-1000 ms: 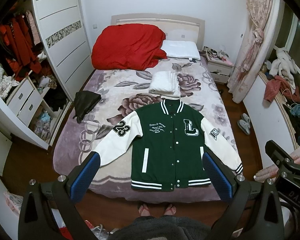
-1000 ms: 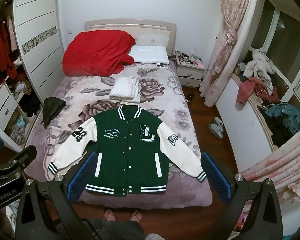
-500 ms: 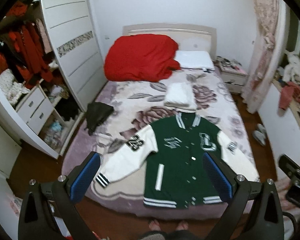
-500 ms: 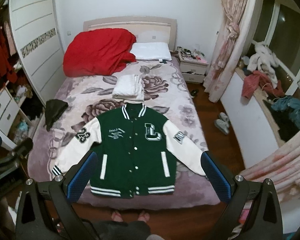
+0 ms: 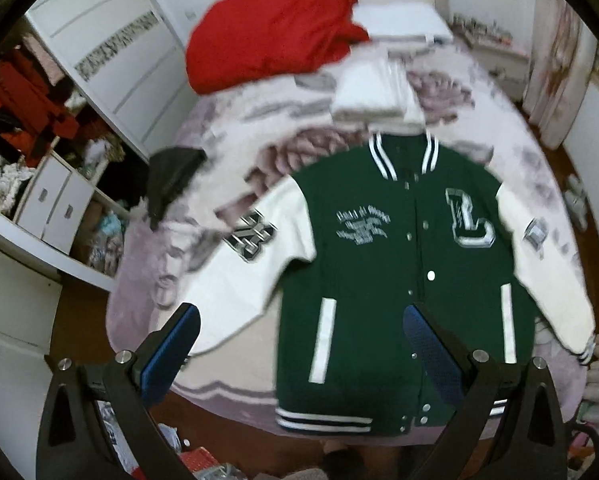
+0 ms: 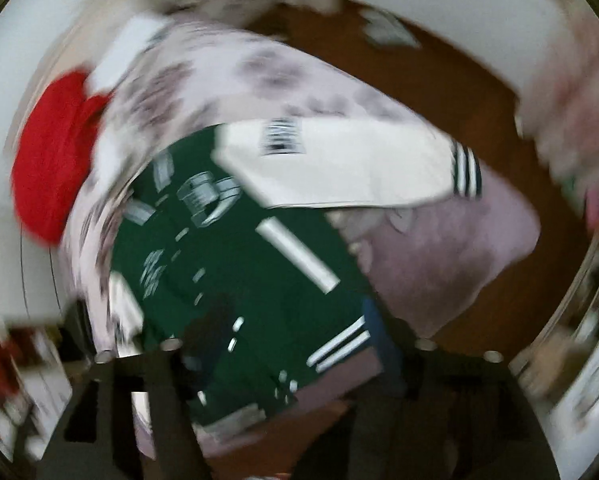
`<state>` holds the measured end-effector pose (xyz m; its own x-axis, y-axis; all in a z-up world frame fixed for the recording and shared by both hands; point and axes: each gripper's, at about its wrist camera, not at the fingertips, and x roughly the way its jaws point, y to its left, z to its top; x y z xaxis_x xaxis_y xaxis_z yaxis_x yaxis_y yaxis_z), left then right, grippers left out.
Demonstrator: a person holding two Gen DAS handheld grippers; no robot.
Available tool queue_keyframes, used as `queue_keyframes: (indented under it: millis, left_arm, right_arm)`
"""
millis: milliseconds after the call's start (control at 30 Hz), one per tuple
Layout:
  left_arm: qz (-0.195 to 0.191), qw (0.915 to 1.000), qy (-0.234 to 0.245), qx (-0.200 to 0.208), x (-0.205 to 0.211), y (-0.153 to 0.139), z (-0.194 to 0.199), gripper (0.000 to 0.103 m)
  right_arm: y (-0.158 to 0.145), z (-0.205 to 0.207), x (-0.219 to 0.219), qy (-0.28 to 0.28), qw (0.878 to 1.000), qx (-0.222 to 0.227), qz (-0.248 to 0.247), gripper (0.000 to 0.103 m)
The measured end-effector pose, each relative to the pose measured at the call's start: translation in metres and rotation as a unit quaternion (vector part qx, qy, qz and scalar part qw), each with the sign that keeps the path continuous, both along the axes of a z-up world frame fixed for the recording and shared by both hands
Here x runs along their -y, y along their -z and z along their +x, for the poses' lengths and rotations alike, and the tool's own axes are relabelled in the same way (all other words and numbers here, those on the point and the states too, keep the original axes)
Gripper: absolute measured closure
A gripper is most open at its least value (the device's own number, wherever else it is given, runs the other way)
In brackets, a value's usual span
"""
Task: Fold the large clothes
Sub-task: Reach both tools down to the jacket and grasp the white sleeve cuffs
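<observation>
Lower frame, the left tool (image 5: 299,348) hangs spread wide, empty; the right tool's (image 6: 275,344) jaws have just been closing on nothing. Mid-frame, the jacket (image 5: 399,280) lies flat on the bed (image 5: 147,264), sleeves out, ready for folding

The jacket (image 5: 399,280) lies flat on the bed (image 5: 147,272) at its foot end, collar toward the headboard. Behind the collar sits a folded pile (image 5: 375,88), and behind that a heaped quilt (image 5: 271,28) beside a pillow (image 5: 403,28). A wardrobe (image 5: 111,52) stands left of the bed
</observation>
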<state>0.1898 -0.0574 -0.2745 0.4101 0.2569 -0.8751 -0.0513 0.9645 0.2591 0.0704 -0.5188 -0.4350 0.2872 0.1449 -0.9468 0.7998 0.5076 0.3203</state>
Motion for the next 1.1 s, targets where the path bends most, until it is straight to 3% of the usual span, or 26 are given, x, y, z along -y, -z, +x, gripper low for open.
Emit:
queue_keyframes:
  millis: [100, 200, 300, 367, 467, 500, 533, 567, 633, 733, 933, 1033, 1100]
  left_arm:
    - [0.01, 0.9991, -0.012, -0.04, 0.024, 0.065, 0.024, 0.0]
    - [0.009, 0.9956, -0.034, -0.087, 0.046, 0.134, 0.046, 0.0]
    - [0.012, 0.9923, -0.056, -0.11, 0.064, 0.184, 0.06, 0.0]
    - [0.012, 0.9902, -0.067, -0.122, 0.076, 0.205, 0.068, 0.0]
    - [0.008, 0.9895, -0.071, -0.126, 0.099, 0.225, 0.081, 0.0]
    - [0.008, 0.9898, -0.067, -0.126, 0.106, 0.229, 0.084, 0.0]
    - [0.009, 0.9904, -0.061, -0.124, 0.114, 0.232, 0.09, 0.0]
    - [0.01, 0.9912, -0.052, -0.121, 0.125, 0.235, 0.097, 0.0]
    - [0.01, 0.9926, -0.029, -0.117, 0.145, 0.24, 0.109, 0.0]
    - [-0.008, 0.9928, 0.003, -0.12, 0.174, 0.248, 0.131, 0.0]
    - [-0.052, 0.9881, 0.072, -0.125, 0.248, 0.28, 0.198, 0.0]
    - [-0.068, 0.9861, 0.085, -0.126, 0.27, 0.298, 0.228, 0.0]
    - [-0.052, 0.9851, 0.091, -0.136, 0.285, 0.319, 0.248, 0.0]
  right_arm:
    - [0.101, -0.018, 0.068, 0.09, 0.994, -0.007, 0.055, 0.03]
    - [0.199, -0.037, 0.113, 0.166, 0.979, -0.006, 0.12, 0.03]
    - [0.267, -0.047, 0.136, 0.222, 0.961, 0.029, 0.162, 0.03]
    - [0.291, -0.047, 0.146, 0.247, 0.949, 0.079, 0.177, 0.03]
    - [0.3, -0.04, 0.16, 0.278, 0.935, 0.16, 0.154, 0.03]
    - [0.3, -0.036, 0.164, 0.282, 0.933, 0.171, 0.142, 0.039]
    - [0.299, -0.033, 0.169, 0.288, 0.932, 0.178, 0.127, 0.052]
    - [0.299, -0.028, 0.18, 0.296, 0.933, 0.176, 0.107, 0.091]
    - [0.298, -0.018, 0.203, 0.302, 0.93, 0.188, 0.09, 0.094]
    - [0.285, 0.007, 0.24, 0.277, 0.937, 0.205, 0.059, 0.097]
    - [0.243, 0.104, 0.321, 0.203, 0.952, 0.227, 0.006, 0.097]
    - [0.237, 0.154, 0.353, 0.181, 0.956, 0.23, -0.006, 0.098]
    - [0.24, 0.182, 0.368, 0.169, 0.96, 0.224, -0.01, 0.098]
